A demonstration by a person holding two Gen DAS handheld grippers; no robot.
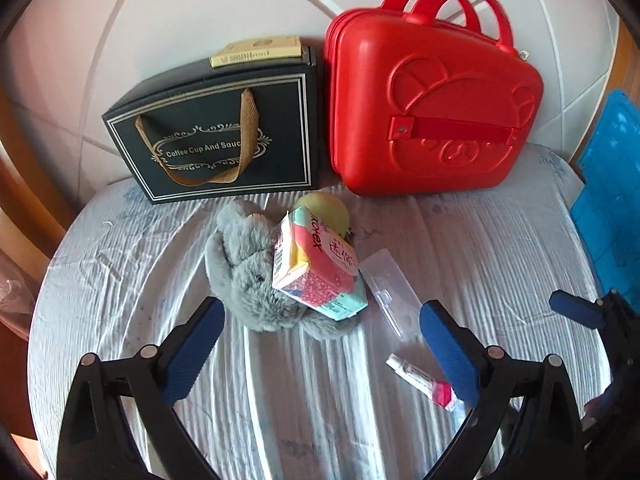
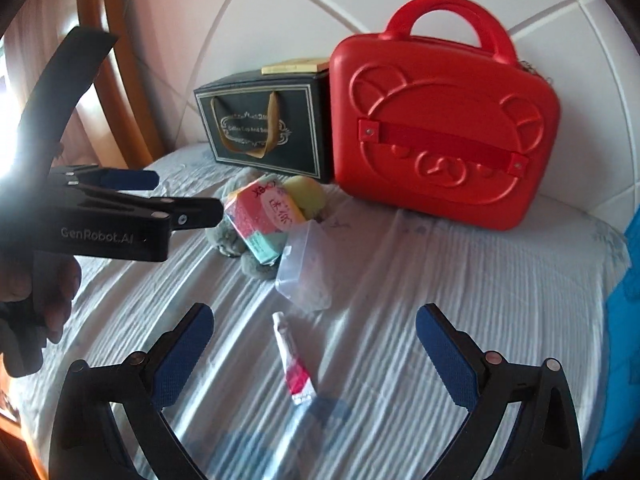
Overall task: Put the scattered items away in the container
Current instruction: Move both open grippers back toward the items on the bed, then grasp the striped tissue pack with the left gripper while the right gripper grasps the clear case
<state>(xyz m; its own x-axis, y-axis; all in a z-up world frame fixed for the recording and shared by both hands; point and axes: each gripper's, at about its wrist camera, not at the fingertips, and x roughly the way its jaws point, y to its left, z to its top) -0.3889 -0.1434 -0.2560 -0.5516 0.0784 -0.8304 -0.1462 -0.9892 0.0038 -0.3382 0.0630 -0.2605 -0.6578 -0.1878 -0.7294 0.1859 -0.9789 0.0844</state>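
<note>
We hold our left gripper [image 1: 320, 344] and right gripper [image 2: 314, 344] above the bed [image 2: 440, 300], fingers spread wide, gripping nothing. A tissue pack [image 1: 316, 264], grey plush [image 1: 248, 272], clear case [image 2: 304, 268] and small tube [image 2: 294, 360] lie before the closed red case [image 2: 440, 132].

A bed [image 1: 120, 280] with a pale, wrinkly sheet holds everything. At the back, 2 big things stand side by side: a black gift box [image 1: 212, 136] and a shut red case [image 1: 432, 112] with a bear face on it. In front of them lies a grey fluffy toy [image 1: 248, 276]. Just beside it is a clear plastic box [image 1: 390, 288]. Nearer still lies 1 small white and pink tube [image 2: 294, 360], apart from the rest.
</note>
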